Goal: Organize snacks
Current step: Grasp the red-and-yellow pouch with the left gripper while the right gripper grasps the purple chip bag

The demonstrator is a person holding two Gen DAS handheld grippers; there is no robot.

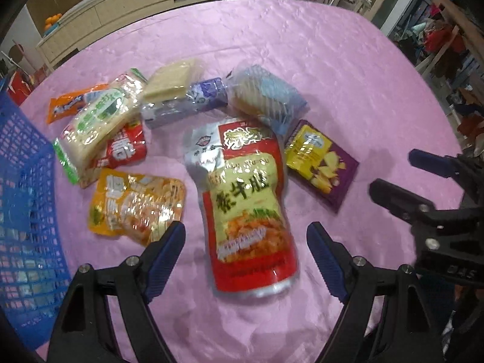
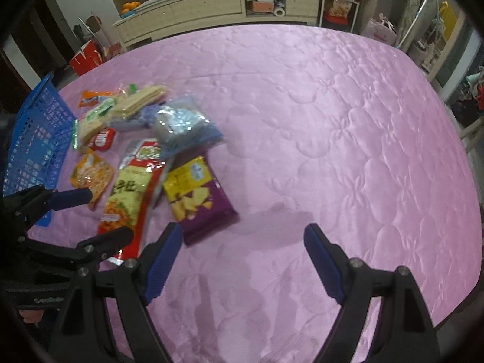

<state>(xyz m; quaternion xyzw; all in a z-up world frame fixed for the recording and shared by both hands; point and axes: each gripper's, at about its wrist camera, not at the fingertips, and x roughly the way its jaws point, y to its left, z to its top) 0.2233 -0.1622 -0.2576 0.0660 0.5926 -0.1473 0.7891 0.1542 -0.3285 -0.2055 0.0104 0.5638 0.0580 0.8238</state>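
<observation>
left gripper [image 1: 245,246]: jaws wide, holding nothing, over the red pouch [image 1: 248,208]
right gripper [image 2: 243,249]: wide apart, empty, over bare pink cloth [image 2: 332,121]
left view only: pouch lettering readable
snacks: heaped beside blue basket [image 1: 27,196]
cut off: basket's far side

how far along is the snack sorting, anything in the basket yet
Done: nothing clearly; through the blue basket mesh its contents are unclear. In hand: nothing. The left gripper is open over the red pouch; the right gripper is open over bare cloth. Left: every packet on the table, including the purple packet.
</observation>
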